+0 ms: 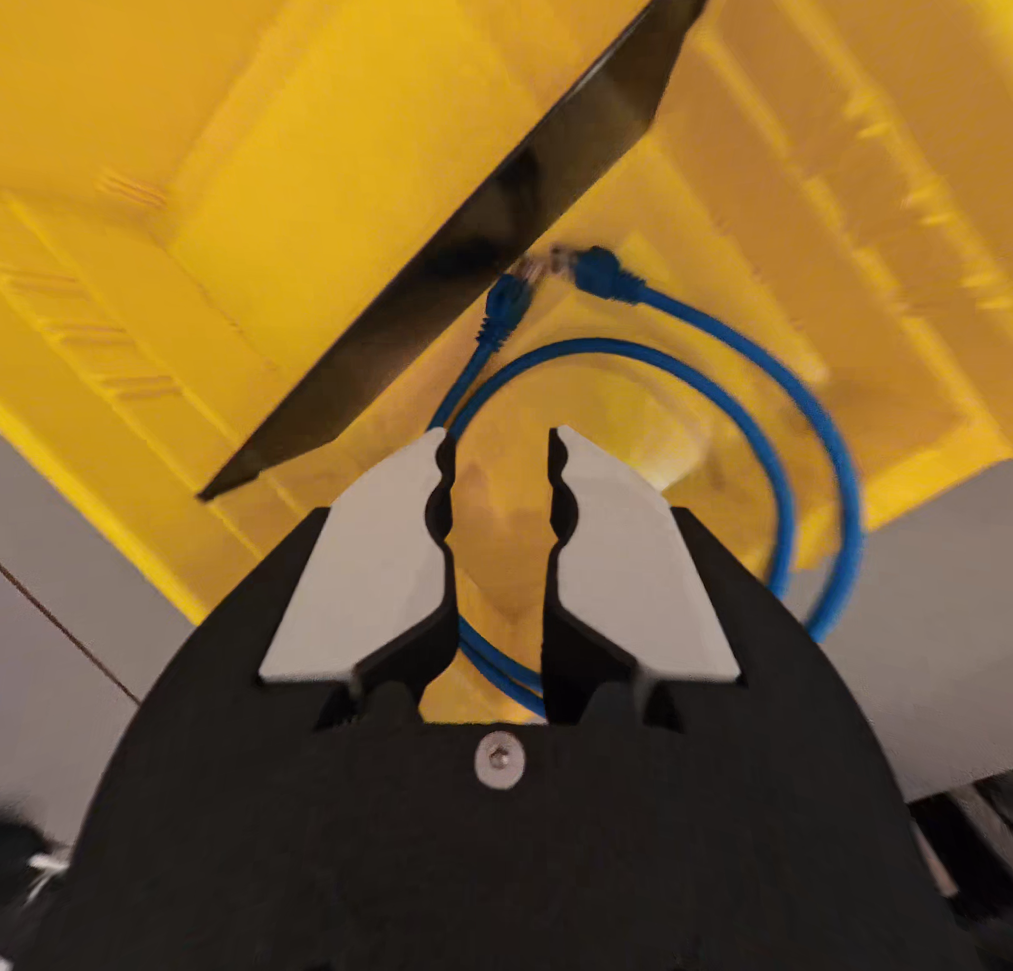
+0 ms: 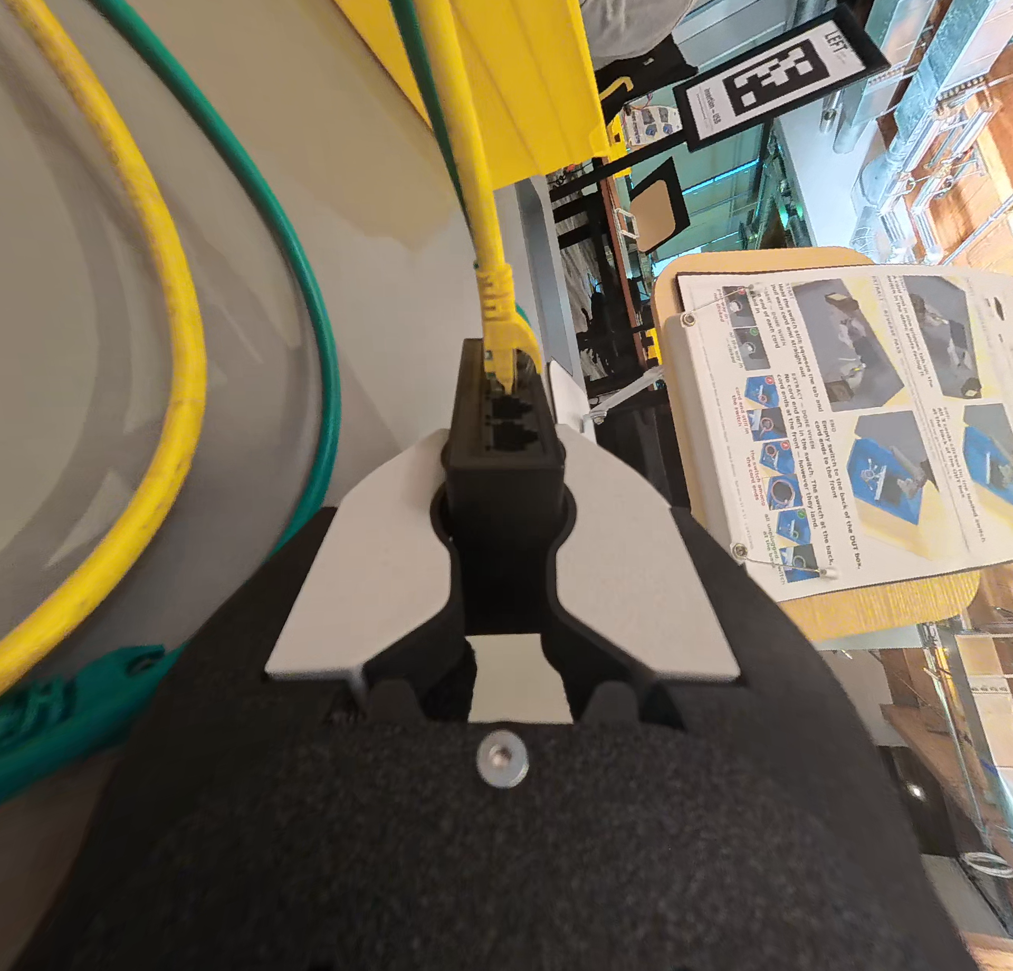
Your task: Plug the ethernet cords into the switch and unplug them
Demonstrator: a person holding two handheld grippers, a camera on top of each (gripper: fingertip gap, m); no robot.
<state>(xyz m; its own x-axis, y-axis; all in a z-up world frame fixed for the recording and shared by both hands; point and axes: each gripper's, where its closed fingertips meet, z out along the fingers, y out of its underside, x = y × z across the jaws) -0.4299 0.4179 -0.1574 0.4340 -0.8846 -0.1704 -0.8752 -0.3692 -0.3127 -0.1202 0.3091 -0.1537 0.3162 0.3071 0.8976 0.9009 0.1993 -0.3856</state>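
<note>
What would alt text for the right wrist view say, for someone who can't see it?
The right gripper clamps its pale fingers around a black switch, which has a yellow ethernet cord plugged into a far port. A green cord loops at the left, and an instruction sheet stands at the right.

Right of the tool, a pale wooden board (image 2: 712, 621) carries a clipped printed sheet (image 2: 855, 424). Beyond it stand a chair (image 2: 655, 215), glass partitions (image 2: 789, 188) and brick wall (image 2: 981, 166), brightly lit. Grey table surface (image 2: 329, 177) spreads to the left.
</note>
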